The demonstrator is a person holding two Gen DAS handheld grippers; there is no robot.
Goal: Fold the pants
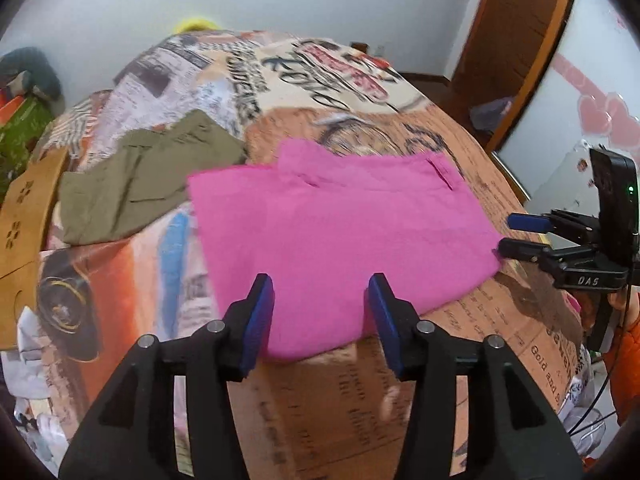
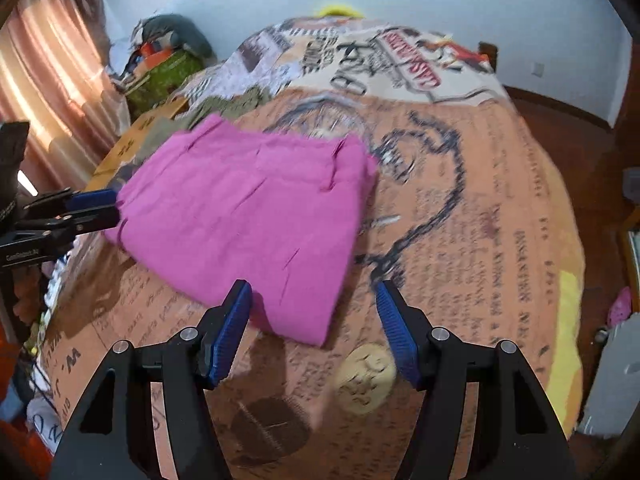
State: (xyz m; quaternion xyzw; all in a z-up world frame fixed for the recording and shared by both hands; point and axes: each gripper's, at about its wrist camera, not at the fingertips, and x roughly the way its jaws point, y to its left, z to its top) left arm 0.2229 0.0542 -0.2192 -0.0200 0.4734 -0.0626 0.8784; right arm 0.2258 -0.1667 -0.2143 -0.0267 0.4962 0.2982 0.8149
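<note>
The pink pants (image 1: 336, 236) lie folded into a flat, roughly rectangular stack on the bed (image 1: 500, 184), over the printed newspaper-pattern bedspread (image 2: 460, 208). The stack sits near the bed's near edge, about midway along it.

Your left hand-held gripper (image 1: 320, 316) hovers just over the near edge of the pants. Its jaws stand apart, about half open, with pink cloth showing in the gap below them; the blue pads (image 1: 256, 324) do not press on the fabric. It holds nothing.

Your right hand-held gripper (image 2: 314, 330) hangs over the near right corner of the stack, jaws parted a little wider than the left. Its left pad overlaps the cloth's edge in view; the right pad is over bare bedspread. Nothing is gripped.

In the left wrist view the right hand-held gripper's fingertips come in from the side, at the right edge of the pants; whether they touch the cloth, you cannot tell.

Olive-green pants (image 1: 148, 184) lie crumpled toward the bed's far left side, just beside the pink stack. Both views are motion-blurred.
</note>
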